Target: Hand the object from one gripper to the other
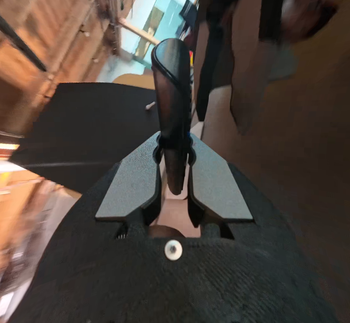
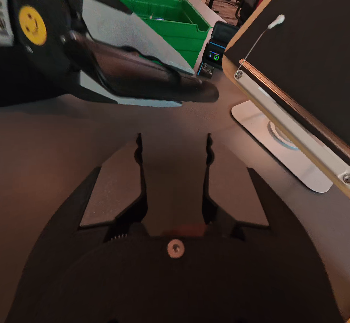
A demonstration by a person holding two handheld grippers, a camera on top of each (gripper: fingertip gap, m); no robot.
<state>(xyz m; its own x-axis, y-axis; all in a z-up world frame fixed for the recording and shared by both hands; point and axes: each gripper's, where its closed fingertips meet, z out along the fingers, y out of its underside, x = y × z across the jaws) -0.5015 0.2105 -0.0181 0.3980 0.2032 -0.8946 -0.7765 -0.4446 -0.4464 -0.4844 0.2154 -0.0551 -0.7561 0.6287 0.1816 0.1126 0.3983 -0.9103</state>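
Table [image 2: 113, 133]: dark grey-brown top, fills most of the right wrist view. A black board [image 2: 303, 29] with a pale wood edge stands tilted at right, on a white stand foot [image 2: 265, 130]. A thin wire with a white tip [image 2: 275, 22] runs across the board's face.

Green bins [image 2: 170, 14]: stacked at the far side of the table, open tops. Just beside them to the right, a small black device with a lit screen [image 2: 214, 56].

Left gripper [image 1: 174, 143]: black body, grey finger plates, closed narrow on the object. In the right wrist view the left gripper [image 2: 186, 86] comes in from upper left, held above the table, a round yellow sticker [image 2: 32, 25] on its body.

Right gripper [image 2: 174, 143]: fingers spread wide, nothing between them, only table surface seen through the gap. It sits below and apart from the left gripper; no contact.

Object [image 1: 171, 94]: a dark, long, tapered piece with a rounded broad end and a ridged edge, possibly a handle or folding tool; motion blur makes the kind uncertain. It is clamped near its middle between the left gripper's fingertips, broad end pointing away from the camera, narrow end back between the fingers. In the right wrist view the object [image 2: 204, 91] juts past the left fingertips toward the board.

Left wrist view background is heavily blurred: wood-coloured surfaces, a dark panel [image 1: 94, 124].
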